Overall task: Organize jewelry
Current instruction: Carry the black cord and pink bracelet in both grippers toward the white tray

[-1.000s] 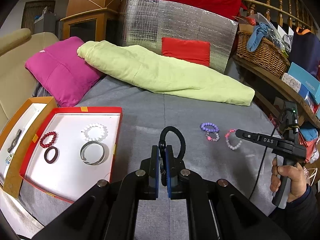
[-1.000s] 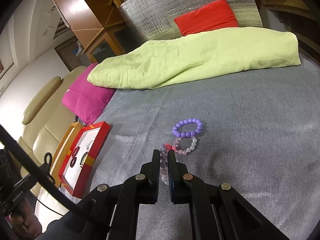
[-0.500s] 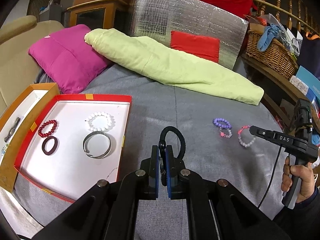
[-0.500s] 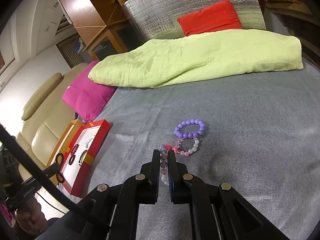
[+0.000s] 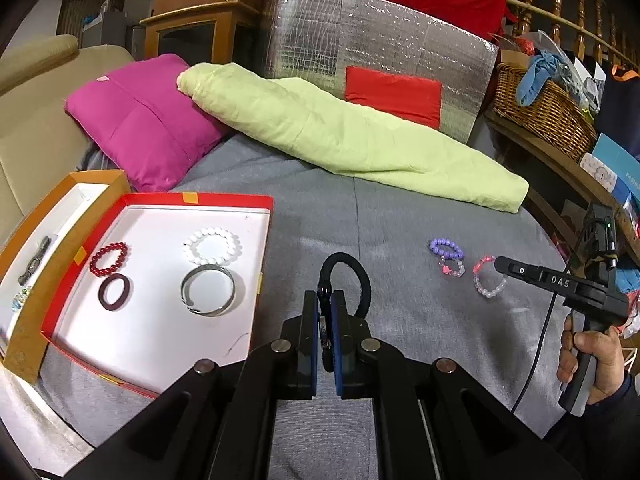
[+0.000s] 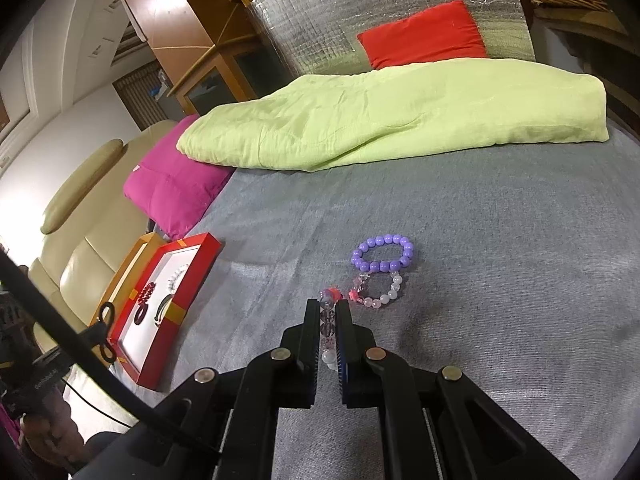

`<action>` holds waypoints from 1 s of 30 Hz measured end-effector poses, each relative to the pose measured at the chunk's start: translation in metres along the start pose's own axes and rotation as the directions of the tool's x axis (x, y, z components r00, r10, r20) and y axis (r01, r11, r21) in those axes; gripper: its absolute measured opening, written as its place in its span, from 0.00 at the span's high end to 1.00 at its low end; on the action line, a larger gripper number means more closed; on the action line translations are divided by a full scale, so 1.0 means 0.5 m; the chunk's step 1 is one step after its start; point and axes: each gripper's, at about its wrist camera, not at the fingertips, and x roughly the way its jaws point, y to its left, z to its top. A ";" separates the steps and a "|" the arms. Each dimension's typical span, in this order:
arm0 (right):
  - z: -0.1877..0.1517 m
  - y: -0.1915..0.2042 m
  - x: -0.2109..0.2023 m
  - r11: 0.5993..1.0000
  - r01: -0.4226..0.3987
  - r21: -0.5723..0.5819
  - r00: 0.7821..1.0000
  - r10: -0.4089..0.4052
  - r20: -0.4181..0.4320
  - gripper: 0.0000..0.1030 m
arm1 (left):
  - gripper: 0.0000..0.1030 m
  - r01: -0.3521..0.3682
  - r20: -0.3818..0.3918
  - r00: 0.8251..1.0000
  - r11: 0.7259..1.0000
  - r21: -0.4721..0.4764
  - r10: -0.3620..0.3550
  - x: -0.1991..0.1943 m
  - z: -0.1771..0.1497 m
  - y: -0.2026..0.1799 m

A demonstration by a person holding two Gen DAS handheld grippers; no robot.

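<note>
Black bracelet (image 5: 347,280) sits pinched, apparently, in left hand-held gripper (image 5: 325,312).

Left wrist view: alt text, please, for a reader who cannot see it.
The left gripper is shut on a black bracelet above a grey blanket. To its left a red tray holds four bracelets; to the right, the right gripper pinches a pale beaded bracelet.
</note>
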 end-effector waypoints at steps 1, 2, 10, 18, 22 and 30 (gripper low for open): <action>0.000 0.000 0.000 1.000 0.001 0.000 1.000 -0.001 0.001 0.92 | 0.94 -0.003 0.003 1.000 1.000 -0.001 0.003 -0.004 0.002 0.001; -0.001 0.000 0.000 1.000 0.001 0.000 1.000 -0.001 0.001 0.92 | 0.94 -0.006 0.005 1.000 1.000 -0.002 0.006 -0.007 0.004 0.002; -0.001 0.001 -0.001 1.000 -0.003 -0.001 1.000 0.003 0.003 0.92 | 0.94 -0.019 0.030 0.999 1.000 0.001 0.018 -0.036 0.017 -0.001; 0.000 0.014 -0.007 1.000 -0.006 -0.013 1.000 0.006 0.011 0.92 | 0.94 -0.034 0.054 0.998 0.999 -0.012 0.035 -0.066 0.022 0.014; -0.002 0.026 -0.008 1.000 -0.004 -0.026 1.000 0.005 0.008 0.92 | 0.94 -0.044 0.064 0.997 0.998 -0.034 0.046 -0.081 0.023 0.037; -0.004 0.039 -0.006 0.999 -0.005 -0.044 1.000 0.005 0.005 0.92 | 0.94 -0.069 0.064 0.995 0.996 -0.062 0.073 -0.087 0.024 0.073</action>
